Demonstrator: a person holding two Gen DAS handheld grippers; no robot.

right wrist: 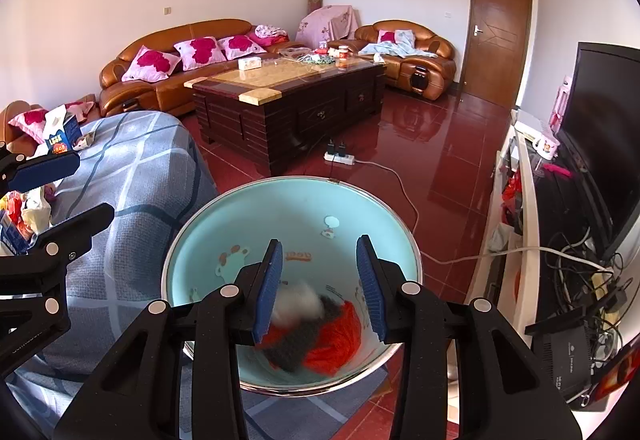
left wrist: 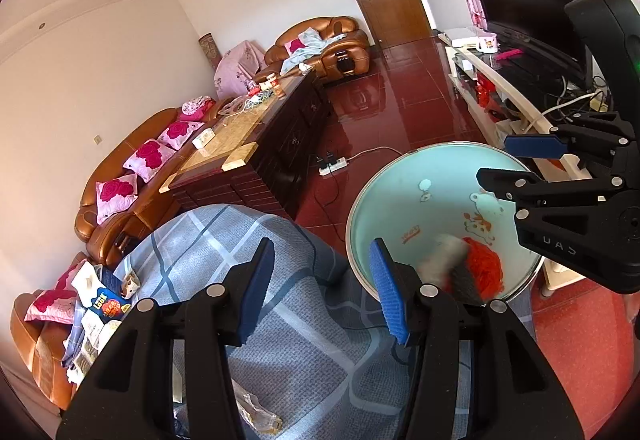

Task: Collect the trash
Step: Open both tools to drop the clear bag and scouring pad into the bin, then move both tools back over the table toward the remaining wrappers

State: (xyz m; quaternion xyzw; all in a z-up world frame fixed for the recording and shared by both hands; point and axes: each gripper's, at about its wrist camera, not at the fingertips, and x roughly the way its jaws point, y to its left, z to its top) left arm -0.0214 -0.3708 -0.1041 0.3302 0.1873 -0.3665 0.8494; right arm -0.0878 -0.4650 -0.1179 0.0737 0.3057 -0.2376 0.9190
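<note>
A light-blue bin (right wrist: 224, 224) with cartoon prints stands on the floor beside a blue checked blanket (right wrist: 140, 167). Inside lie an orange mesh (right wrist: 340, 340), a grey piece (right wrist: 296, 348) and a blurred white wad (right wrist: 298, 304). My right gripper (right wrist: 319, 252) hangs open over the bin's mouth, nothing between its blue pads. My left gripper (left wrist: 320, 252) is open too, straddling the blanket and the bin's near rim (left wrist: 360, 199), with the white wad (left wrist: 444, 260) and orange mesh (left wrist: 486, 266) just beyond its right finger. Each gripper shows in the other's view, the right one (left wrist: 508, 161) and the left one (right wrist: 76, 187).
A blue snack box (left wrist: 108, 306) and wrappers lie on the blanket's far side; a clear wrapper (left wrist: 256, 412) sits under my left gripper. A dark coffee table (right wrist: 288, 99), leather sofas (right wrist: 176, 51), a power strip with cord (right wrist: 340, 157) and a TV stand (right wrist: 524, 199) ring the red tiled floor.
</note>
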